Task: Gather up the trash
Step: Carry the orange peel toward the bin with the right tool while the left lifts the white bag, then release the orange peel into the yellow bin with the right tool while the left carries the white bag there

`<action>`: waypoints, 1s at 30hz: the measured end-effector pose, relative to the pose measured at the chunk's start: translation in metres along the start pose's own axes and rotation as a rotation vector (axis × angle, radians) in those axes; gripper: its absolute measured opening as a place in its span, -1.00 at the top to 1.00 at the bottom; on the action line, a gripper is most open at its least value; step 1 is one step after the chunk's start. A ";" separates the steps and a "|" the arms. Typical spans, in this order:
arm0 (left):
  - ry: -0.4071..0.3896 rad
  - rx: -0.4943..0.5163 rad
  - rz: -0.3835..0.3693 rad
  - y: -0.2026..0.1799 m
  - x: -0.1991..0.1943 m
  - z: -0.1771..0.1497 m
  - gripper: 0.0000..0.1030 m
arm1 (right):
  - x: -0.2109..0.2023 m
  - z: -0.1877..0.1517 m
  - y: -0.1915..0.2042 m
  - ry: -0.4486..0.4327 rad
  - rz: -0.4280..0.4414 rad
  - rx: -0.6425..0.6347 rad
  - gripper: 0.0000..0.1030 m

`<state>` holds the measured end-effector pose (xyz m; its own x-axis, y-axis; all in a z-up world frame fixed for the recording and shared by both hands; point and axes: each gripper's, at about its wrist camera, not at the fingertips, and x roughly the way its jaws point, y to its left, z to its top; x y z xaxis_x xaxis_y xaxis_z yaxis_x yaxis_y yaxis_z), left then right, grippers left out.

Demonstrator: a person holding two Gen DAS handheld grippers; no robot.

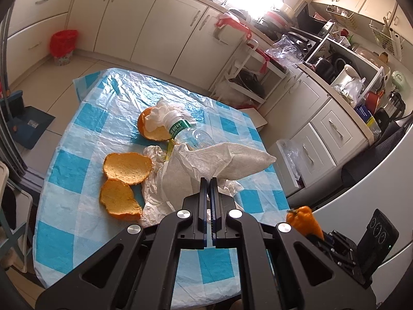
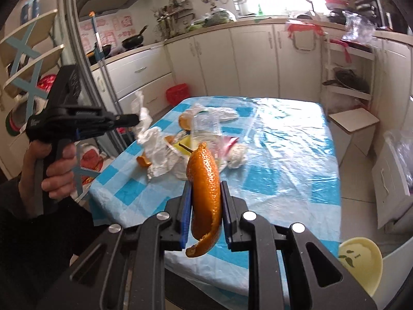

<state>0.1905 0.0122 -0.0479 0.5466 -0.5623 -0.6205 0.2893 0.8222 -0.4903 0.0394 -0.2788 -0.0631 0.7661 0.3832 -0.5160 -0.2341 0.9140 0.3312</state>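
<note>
My left gripper (image 1: 209,180) is shut on a white paper towel (image 1: 224,160) and holds it above the table; the same gripper shows in the right wrist view (image 2: 136,120). My right gripper (image 2: 206,188) is shut on a piece of orange peel (image 2: 205,196), which also shows in the left wrist view (image 1: 304,221). On the blue-checked tablecloth (image 1: 77,175) lie two orange peels (image 1: 126,166), (image 1: 118,199), a third peel (image 1: 152,129), a clear plastic bottle (image 1: 191,131) with a green label and crumpled tissues (image 1: 155,193).
A red-lined waste bin (image 1: 63,46) stands on the floor by the far cabinets. A pale yellow bin (image 2: 361,261) is at the lower right in the right wrist view. A blue dustpan (image 1: 28,126) lies on the floor left of the table. A white stool (image 2: 353,124) stands beside the table.
</note>
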 end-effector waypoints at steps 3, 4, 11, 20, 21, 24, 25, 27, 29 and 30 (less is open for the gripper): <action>0.005 0.005 -0.022 -0.009 0.003 -0.001 0.96 | -0.013 0.000 -0.019 -0.044 -0.078 0.072 0.58; 0.004 0.010 -0.029 -0.013 0.004 -0.001 0.96 | -0.017 0.000 -0.025 -0.057 -0.107 0.095 0.57; 0.006 0.066 -0.112 -0.057 0.006 -0.002 0.96 | -0.031 -0.011 -0.062 -0.081 -0.258 0.219 0.57; 0.067 0.111 -0.188 -0.105 0.024 -0.019 0.96 | -0.045 -0.037 -0.115 -0.048 -0.409 0.390 0.56; 0.077 0.110 -0.195 -0.109 0.028 -0.022 0.96 | -0.044 -0.040 -0.119 -0.042 -0.417 0.404 0.56; 0.103 0.108 -0.213 -0.122 0.044 -0.028 0.96 | -0.043 -0.046 -0.133 -0.015 -0.432 0.455 0.56; 0.112 0.111 -0.217 -0.127 0.049 -0.030 0.96 | -0.041 -0.049 -0.137 0.005 -0.443 0.470 0.56; 0.133 0.124 -0.229 -0.140 0.060 -0.036 0.96 | -0.037 -0.054 -0.146 0.046 -0.463 0.499 0.55; 0.155 0.138 -0.241 -0.154 0.073 -0.043 0.96 | -0.033 -0.063 -0.159 0.088 -0.464 0.547 0.55; 0.167 0.144 -0.246 -0.161 0.079 -0.047 0.96 | -0.030 -0.066 -0.166 0.106 -0.472 0.566 0.55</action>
<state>0.1503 -0.1688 -0.0473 0.3136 -0.7425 -0.5919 0.5113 0.6573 -0.5537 0.0159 -0.4334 -0.1550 0.6408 0.0037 -0.7677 0.4713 0.7875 0.3972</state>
